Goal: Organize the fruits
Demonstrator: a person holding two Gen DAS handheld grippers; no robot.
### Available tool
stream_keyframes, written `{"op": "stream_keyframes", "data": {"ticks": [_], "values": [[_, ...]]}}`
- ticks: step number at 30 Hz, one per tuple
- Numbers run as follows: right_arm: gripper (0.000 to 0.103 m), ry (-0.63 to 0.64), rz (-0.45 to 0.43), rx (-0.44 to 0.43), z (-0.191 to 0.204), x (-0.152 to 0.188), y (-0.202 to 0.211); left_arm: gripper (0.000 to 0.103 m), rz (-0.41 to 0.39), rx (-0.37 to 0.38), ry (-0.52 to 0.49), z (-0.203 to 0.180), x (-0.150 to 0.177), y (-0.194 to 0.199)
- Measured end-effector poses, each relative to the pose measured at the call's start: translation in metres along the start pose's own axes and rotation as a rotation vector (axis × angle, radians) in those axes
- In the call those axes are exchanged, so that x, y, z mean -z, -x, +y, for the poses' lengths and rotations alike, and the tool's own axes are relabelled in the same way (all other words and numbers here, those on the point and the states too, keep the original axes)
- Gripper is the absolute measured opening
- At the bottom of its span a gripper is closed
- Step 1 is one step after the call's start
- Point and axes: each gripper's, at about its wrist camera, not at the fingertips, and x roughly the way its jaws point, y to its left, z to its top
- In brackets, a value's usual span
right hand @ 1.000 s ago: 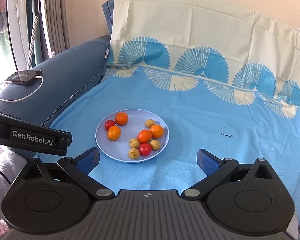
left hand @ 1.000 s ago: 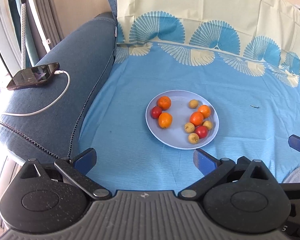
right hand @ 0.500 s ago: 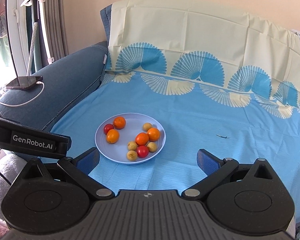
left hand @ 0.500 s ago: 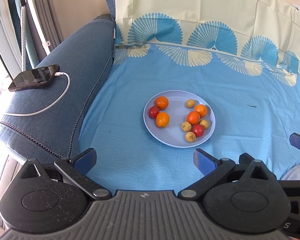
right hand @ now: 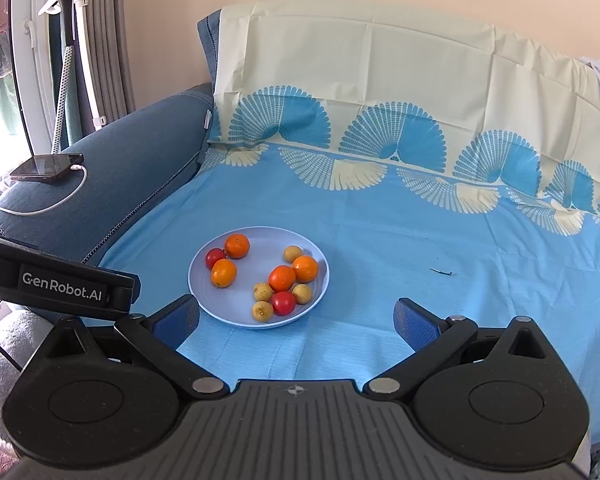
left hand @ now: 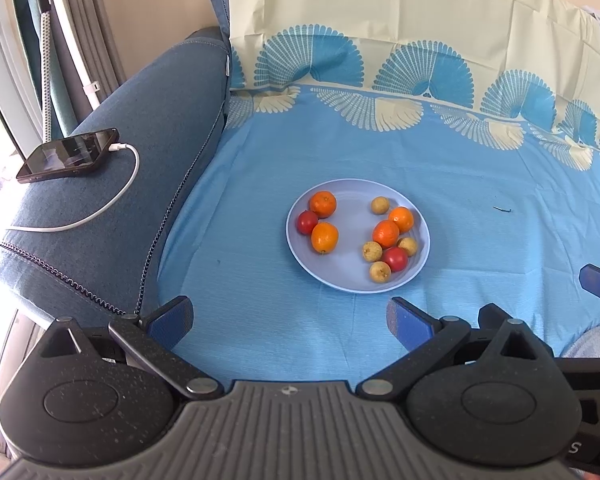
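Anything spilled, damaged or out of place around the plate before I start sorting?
Nothing spilled: all the fruit sits on the plate. The only stray thing is a small dark scrap lying on the blue cloth, right of the plate.

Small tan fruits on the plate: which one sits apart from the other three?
The tan fruit at the plate's far side, beside an orange. The other three cluster nearer the camera around the red fruit.

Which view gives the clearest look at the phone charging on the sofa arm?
The left wrist view: the phone lies close, its screen and white cable plain. In the right wrist view it is smaller, seen nearly edge-on.
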Motion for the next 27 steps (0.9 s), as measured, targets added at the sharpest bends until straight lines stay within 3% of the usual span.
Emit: {"op": "stream_keyframes", "data": {"ticks": [27], "values": [[0.102, 0.002, 0.005, -0.002, 0.0001, 0.0018, -0.0015, 0.103, 0.012, -0.008, -0.006, -0.0017, 0.001, -0.0043]]}}
